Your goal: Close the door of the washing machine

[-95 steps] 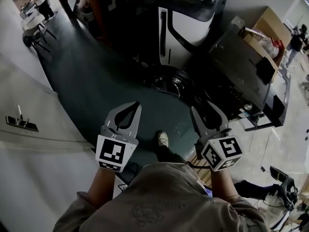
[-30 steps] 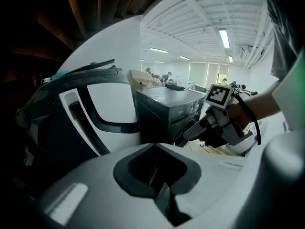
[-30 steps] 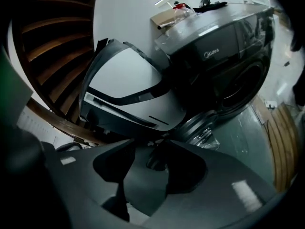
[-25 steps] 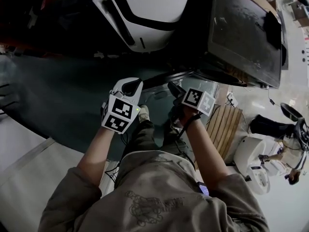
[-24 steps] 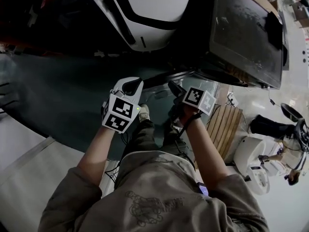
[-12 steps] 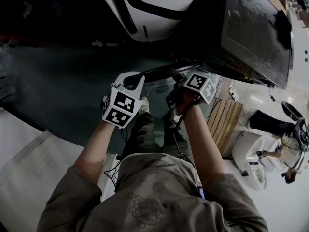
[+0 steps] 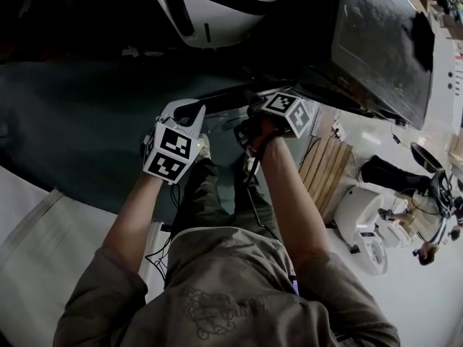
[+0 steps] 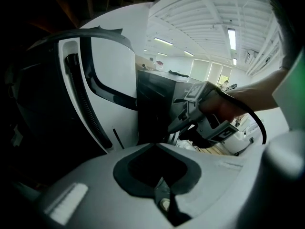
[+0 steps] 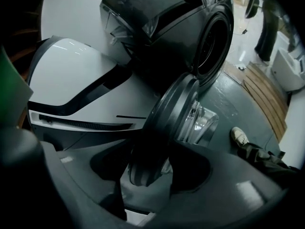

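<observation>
Head view: the left hand-held gripper [image 7: 189,110] and the right hand-held gripper [image 7: 252,105] are held out low, just in front of one dark, boxy washing machine [image 7: 376,42]. Left gripper view: its two grey jaws meet at the tips with nothing between them, near one glossy white appliance [image 8: 109,66]. Right gripper view: the two jaws clamp the thick dark rim of the round door [image 9: 176,109], which stands swung out; its clear glass bowl faces the drum opening [image 9: 212,44].
</observation>
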Demonstrator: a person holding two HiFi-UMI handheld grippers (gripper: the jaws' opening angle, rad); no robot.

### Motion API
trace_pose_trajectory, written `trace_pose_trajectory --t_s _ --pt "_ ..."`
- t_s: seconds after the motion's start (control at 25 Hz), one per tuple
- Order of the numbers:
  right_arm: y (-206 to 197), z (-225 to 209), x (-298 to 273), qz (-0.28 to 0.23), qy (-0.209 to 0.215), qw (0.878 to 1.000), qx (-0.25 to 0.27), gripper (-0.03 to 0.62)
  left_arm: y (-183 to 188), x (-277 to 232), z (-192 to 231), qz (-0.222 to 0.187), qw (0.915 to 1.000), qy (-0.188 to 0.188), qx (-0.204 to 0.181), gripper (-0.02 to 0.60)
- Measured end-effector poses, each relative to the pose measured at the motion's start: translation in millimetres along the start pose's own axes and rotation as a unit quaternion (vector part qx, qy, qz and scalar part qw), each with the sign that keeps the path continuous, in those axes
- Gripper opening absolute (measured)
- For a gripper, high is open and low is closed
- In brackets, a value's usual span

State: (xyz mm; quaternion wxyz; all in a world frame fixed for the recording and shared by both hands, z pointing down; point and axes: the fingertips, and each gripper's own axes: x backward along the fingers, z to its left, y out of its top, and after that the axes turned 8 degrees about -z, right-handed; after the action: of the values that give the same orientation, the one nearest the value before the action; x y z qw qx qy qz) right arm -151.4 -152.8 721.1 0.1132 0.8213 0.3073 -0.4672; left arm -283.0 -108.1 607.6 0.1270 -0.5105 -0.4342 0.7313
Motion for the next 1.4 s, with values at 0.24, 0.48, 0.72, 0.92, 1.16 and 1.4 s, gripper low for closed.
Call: trace_pose_trajectory --t_s 0.24,0.48,0.72,0.92,1.16,1.4 --pt "-1.6 -3.1 -7.4 -0.005 -0.024 1.0 0.002 0.284 -15.9 1.2 5.9 0.009 0.9999 0.004 0.009 0.0" --pt "-0.9 -3.2 -9.9 -0.003 -0.028 1.0 0.007 0.285 -20.6 0.5 8.5 0.016 0.9997 0.011 0.014 0.0" --pt "-3.8 -9.0 -6.7 0.004 -0.026 0.999 0.021 0.284 -16.1 -2.7 0.7 0.015 0.9998 0.004 0.01 0.0" --pt "-9.0 -20.9 5.2 0.016 -0.029 0.999 0.042 0.273 -15.7 -3.0 -14.6 0.024 0.9997 -0.008 0.002 0.0" --pt "-15.4 -43.1 22.8 0.023 -0.038 0.995 0.085 0.262 -14.5 -5.2 -41.0 0.033 0.999 -0.029 -0.007 0.0" --pt "-14.6 -70.2 35.6 0.023 -0.044 0.989 0.142 0.252 -18.9 -12.8 -78.0 0.046 0.9969 -0.061 -0.021 0.0"
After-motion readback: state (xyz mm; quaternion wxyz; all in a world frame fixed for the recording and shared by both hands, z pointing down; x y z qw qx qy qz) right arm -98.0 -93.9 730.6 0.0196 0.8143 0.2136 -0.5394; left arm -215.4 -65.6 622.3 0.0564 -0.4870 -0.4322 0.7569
